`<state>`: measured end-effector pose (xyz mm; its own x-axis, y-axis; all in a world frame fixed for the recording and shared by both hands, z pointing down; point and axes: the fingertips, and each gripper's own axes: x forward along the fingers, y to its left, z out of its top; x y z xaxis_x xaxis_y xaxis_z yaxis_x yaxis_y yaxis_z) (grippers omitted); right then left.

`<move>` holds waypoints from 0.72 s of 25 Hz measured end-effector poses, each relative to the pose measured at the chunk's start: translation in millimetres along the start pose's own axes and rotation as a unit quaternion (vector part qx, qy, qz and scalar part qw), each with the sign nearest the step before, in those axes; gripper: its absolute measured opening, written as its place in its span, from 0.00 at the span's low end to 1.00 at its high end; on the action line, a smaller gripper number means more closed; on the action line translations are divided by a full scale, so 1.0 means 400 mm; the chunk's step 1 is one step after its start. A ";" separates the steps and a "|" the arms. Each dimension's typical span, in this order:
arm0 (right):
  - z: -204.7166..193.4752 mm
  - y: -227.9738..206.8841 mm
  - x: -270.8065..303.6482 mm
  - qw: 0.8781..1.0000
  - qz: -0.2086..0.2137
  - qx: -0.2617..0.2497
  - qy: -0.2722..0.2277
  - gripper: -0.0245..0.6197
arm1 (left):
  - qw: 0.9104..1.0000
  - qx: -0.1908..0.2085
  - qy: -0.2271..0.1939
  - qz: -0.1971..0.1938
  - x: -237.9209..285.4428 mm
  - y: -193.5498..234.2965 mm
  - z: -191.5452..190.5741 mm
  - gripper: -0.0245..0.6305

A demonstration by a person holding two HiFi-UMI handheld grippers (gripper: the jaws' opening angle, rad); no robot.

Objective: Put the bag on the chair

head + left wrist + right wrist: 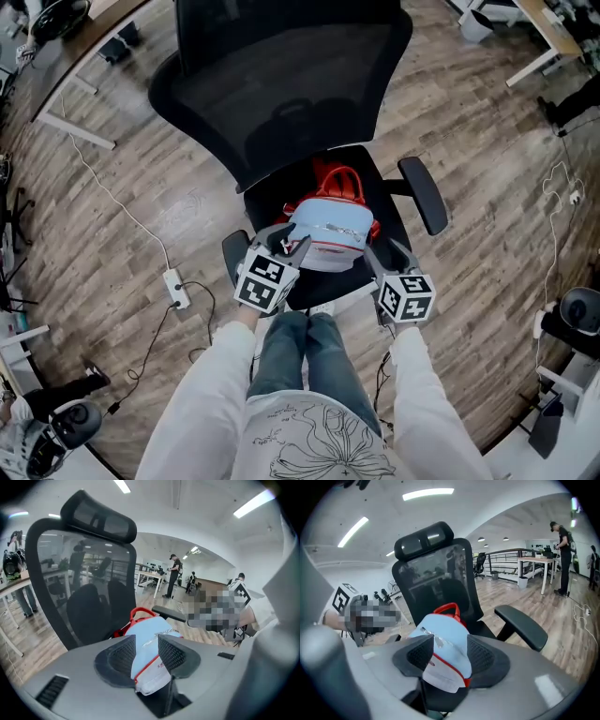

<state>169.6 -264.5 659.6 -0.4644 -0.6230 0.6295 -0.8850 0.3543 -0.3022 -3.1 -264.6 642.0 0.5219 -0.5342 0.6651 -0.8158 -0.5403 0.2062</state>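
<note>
A light-blue bag (326, 230) with red trim and a red handle lies on the seat of the black mesh office chair (281, 89), its handle toward the backrest. My left gripper (287, 244) is at the bag's front left corner. In the left gripper view the gripper (146, 651) stands open, with the bag's (151, 629) corner in the gap between the pads. My right gripper (384, 251) is at the front right corner. In the right gripper view that gripper (450, 654) is open too, and the bag's (443, 629) lower edge lies between its pads.
The chair's right armrest (424, 194) juts out beside the right gripper. A white power strip (176, 288) and its cable lie on the wooden floor to the left. Desk legs (80, 131) stand at the far left. People stand far off by desks (174, 576).
</note>
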 end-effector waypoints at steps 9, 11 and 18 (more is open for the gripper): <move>0.257 0.026 -0.137 0.986 0.003 0.003 -0.166 0.07 | 0.994 -0.002 -0.103 0.035 -0.100 -0.030 0.182 0.10; 0.292 0.045 -0.169 0.983 0.005 0.003 -0.186 0.05 | 0.990 -0.008 -0.131 0.046 -0.136 -0.032 0.220 0.09; 0.440 0.101 -0.232 0.965 0.001 -0.047 -0.259 0.05 | 0.974 -0.002 -0.212 0.076 -0.234 -0.028 0.374 0.07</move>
<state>170.9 -315.2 462.9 -0.4427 -0.8784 0.1801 -0.8883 0.4021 -0.2220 -5.7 -305.9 470.0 0.4509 -0.8287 0.3316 -0.8919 -0.4321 0.1331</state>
